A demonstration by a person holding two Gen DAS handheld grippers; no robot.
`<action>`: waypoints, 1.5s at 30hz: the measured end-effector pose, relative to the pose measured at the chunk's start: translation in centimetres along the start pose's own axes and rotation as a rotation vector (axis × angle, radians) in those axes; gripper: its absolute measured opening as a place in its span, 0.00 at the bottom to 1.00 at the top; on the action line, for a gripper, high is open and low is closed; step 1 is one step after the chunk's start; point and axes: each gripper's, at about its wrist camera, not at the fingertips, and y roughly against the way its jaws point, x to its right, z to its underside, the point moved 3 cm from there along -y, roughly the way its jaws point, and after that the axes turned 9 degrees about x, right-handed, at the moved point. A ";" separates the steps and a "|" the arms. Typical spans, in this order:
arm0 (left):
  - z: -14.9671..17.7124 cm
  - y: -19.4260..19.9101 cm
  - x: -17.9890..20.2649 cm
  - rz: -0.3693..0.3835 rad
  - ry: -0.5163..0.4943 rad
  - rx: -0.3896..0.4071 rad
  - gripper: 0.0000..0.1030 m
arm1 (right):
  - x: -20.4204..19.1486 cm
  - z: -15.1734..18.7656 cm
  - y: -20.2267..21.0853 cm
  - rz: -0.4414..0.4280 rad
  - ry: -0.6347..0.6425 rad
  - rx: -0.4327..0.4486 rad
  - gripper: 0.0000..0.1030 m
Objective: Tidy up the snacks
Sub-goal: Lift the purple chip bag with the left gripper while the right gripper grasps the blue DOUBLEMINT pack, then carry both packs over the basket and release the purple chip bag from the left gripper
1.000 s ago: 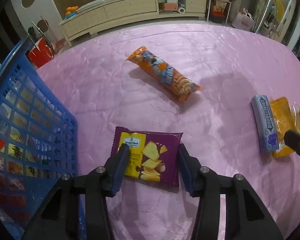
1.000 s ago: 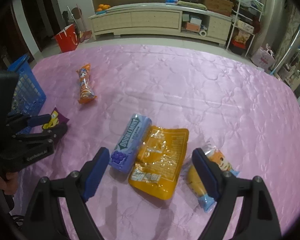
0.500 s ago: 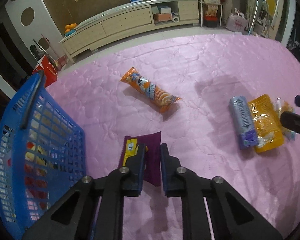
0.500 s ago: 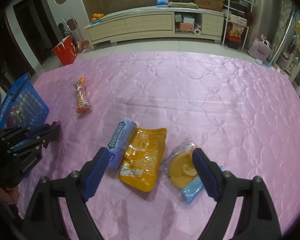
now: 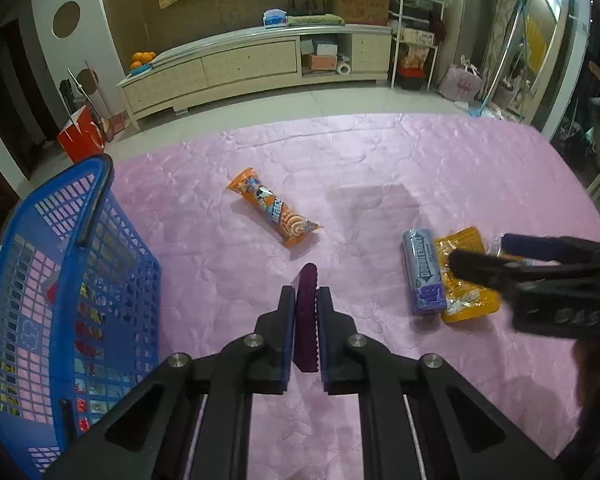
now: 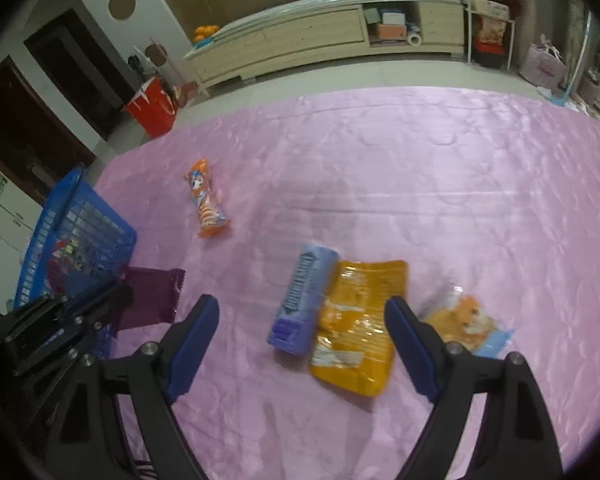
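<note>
The left hand-held gripper [image 5: 306, 312] is clamped tight on a purple snack packet [image 5: 307, 320], seen edge-on at the lower middle of the left wrist view as a thin dark-purple strip with a serrated seam, standing upright between the blue pads. In the right wrist view the same packet [image 6: 152, 298] shows its flat, plain purple back at the lower left of the frame, lifted clear of the pink quilted tabletop [image 6: 380, 184] and just in front of the blue mesh basket [image 6: 76, 232]. In the left wrist view that basket [image 5: 72, 280] fills the left side of the frame, with colourful packets visible through its grid wall.

The right hand-held gripper [image 6: 302, 344] stands wide open with nothing between its blue pads, poised above a group of three snacks at the lower centre of its view: a lilac gum pack [image 6: 304, 300] printed with a dark label, a glossy yellow-orange pouch [image 6: 358, 324] touching its right side, and a clear-wrapped orange pastry with a pale blue end [image 6: 468, 322] further right. An orange tube-shaped snack with blue and white print [image 5: 272, 212] lies alone on the tabletop, at the upper middle of the left wrist view, well apart from the others.
</note>
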 end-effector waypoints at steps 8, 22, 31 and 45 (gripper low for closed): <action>0.0 0.1 -0.6 -0.001 0.022 0.015 0.09 | -1.6 0.6 -4.4 0.036 0.029 -0.089 0.57; 0.9 0.3 -1.5 -0.014 0.054 0.001 0.09 | -4.5 2.2 -5.6 0.017 0.218 -0.081 0.34; 2.0 2.5 -2.7 -0.008 0.113 0.014 0.09 | -6.4 3.9 -1.3 -0.001 0.238 -0.038 0.34; 2.0 10.8 -4.9 0.064 0.160 0.134 0.09 | -12.9 3.6 6.7 -0.010 0.262 0.043 0.34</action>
